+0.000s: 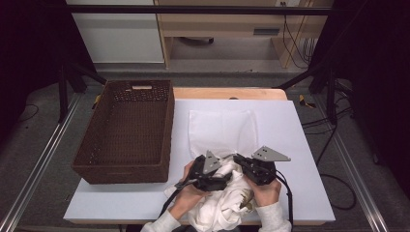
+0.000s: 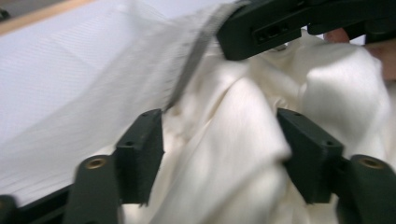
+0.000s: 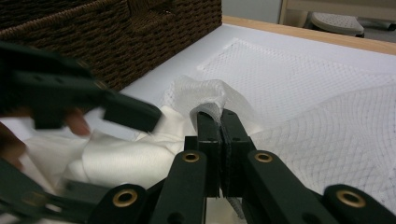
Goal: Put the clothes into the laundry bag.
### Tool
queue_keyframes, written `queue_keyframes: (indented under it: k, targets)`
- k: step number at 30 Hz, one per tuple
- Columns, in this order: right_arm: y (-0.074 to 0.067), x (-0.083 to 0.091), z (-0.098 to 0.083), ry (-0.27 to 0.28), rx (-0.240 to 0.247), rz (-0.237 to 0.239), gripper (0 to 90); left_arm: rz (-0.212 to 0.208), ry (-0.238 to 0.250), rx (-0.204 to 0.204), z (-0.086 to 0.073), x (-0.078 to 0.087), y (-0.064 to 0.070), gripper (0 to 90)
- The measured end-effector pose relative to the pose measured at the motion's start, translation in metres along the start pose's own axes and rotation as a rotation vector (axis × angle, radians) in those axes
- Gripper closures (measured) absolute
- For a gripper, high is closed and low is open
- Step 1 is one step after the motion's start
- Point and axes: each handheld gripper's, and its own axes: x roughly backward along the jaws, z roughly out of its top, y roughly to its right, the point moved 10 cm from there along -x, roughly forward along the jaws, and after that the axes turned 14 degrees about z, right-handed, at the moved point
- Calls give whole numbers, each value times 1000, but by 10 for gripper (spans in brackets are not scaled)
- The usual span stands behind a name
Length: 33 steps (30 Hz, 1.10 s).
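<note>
At the near edge of the desk point(image 1: 300, 145), center, both my grippers sit over a bunched cream cloth point(image 1: 232, 198) that spills off the front edge toward me.

L gripper point(image 1: 209, 175): fingers point(image 2: 140, 154) spread wide, cloth bulging up btwn them, not pinched. In the left gripper view the cream fabric covers most of the gap; a sheer mesh edge crosses upper left, w/ my other gripper dark at top right.

R gripper point(image 1: 244, 164): fingers point(image 3: 218, 140) pressed together, clamped on the rim of the white mesh bag point(image 1: 222, 130). In the right gripper view a puckered bit of mesh curls over the fingertips. The rest of the bag lies flat on the desk beyond, stretching away from me toward the far edge.

Cloth is just beside and partly under the bag's near rim; can't tell if any of it is inside the bag yet.

Around: brown wicker basket point(image 1: 126, 130) on the desk's left side, hanging past the left edge, handle slot on its far wall. It's near my L gripper but apart. Right half of the desk is bare white. Wood strip of desk shows at the far edge. Cables trail from both grippers down toward me; more cables on the floor at right.

In the way: L gripper itself crosses in front of the R one's view, blurred.
</note>
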Motion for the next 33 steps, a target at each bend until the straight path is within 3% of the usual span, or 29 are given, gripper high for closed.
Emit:
queue_keyframes:
  k: [2, 4, 5, 6, 7, 8, 9, 13, 19, 21, 23, 27, 30, 31, 33]
  targets:
    - [0, -2, -1, -6, 1, 2, 888, 15, -51, -12, -10, -1, -11, 215]
    - [0, -3, -1, -9, 2, 3, 888, 7, -78, -1, -16, -5, -14, 193]
    - [0, -4, -3, -16, 1, 1, 888, -56, -136, 41, -28, -14, -13, 160]
    - [0, -5, -3, -19, 3, 0, 888, -89, -159, 62, -32, -19, -10, 162]
    - [0, -5, -3, -21, 3, 0, 888, -122, -165, 81, -34, -21, -7, 184]
    - [1, -5, -4, -23, -1, 0, 888, -176, -160, 103, -34, -20, -1, 264]
    - [2, -5, -4, -24, -1, -2, 888, -193, -150, 107, -33, -19, 2, 412]
    - [3, -5, -5, -17, -10, -2, 889, -111, -93, 37, -24, -8, 6, 676]
    - [2, -5, -3, 5, -14, 15, 889, -104, -19, 13, -6, 10, 17, 726]
    - [0, -6, -2, 21, -18, 27, 889, -107, 15, -7, 6, 12, 27, 727]
    - [0, -7, -2, 19, -3, 21, 889, -80, 21, -49, 11, 6, 33, 725]
    - [1, -5, 0, 33, 13, 8, 890, -59, -4, -55, 13, -13, 36, 729]
    - [-3, -3, 2, 38, 14, 24, 890, -37, -34, -60, 9, -33, 36, 733]
    - [-5, -3, 3, 36, 21, 27, 890, 7, -48, -79, 7, -44, 32, 733]
    - [-8, -3, 4, 28, 30, 23, 890, 6, -50, -72, 6, -48, 31, 729]
